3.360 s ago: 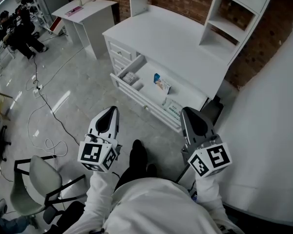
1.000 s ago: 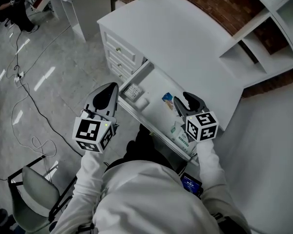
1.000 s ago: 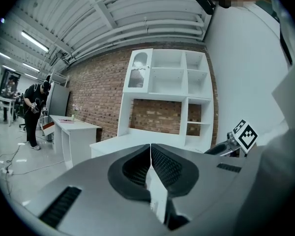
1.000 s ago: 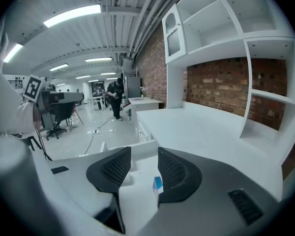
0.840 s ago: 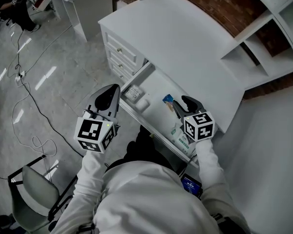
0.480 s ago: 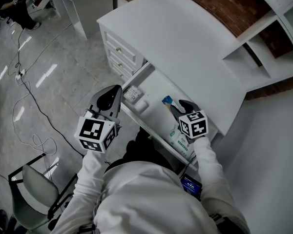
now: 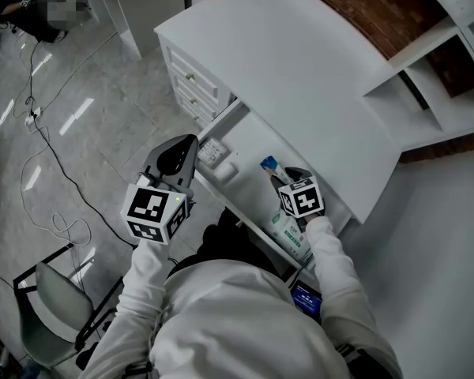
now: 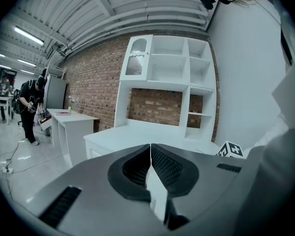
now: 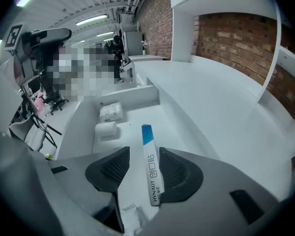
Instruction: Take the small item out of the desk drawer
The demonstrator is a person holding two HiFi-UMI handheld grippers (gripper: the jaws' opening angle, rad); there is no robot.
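The right gripper (image 7: 284, 177) reaches down into the open drawer (image 7: 246, 139) of the white desk (image 7: 300, 77), with its marker cube uppermost in the head view. In the right gripper view its jaws stand apart with the slim box (image 9: 150, 166) between them. The box lies close against the pad on that view's right, and a clear gap shows between it and the other pad, so nothing is clamped.

The box rests on the drawer floor with a narrow printed face turned upward. Its long axis runs along the line of the jaws and roughly along the drawer's length. Its blue end points away from the gripper, toward the white packet (image 9: 110, 111) and the white roll (image 9: 107, 128), which lie together near the far end of the drawer, well apart from the box. Its white end lies back between the pads.

A green-printed pack (image 7: 289, 232) lies at the near end of the drawer, just below the cube in the head view.

The left gripper (image 7: 186, 147) hangs outside the drawer, just in front of its front wall and above the floor. In the left gripper view its jaws meet at the tips with nothing between them, and it faces the desk and the shelf unit (image 8: 167, 68) above it
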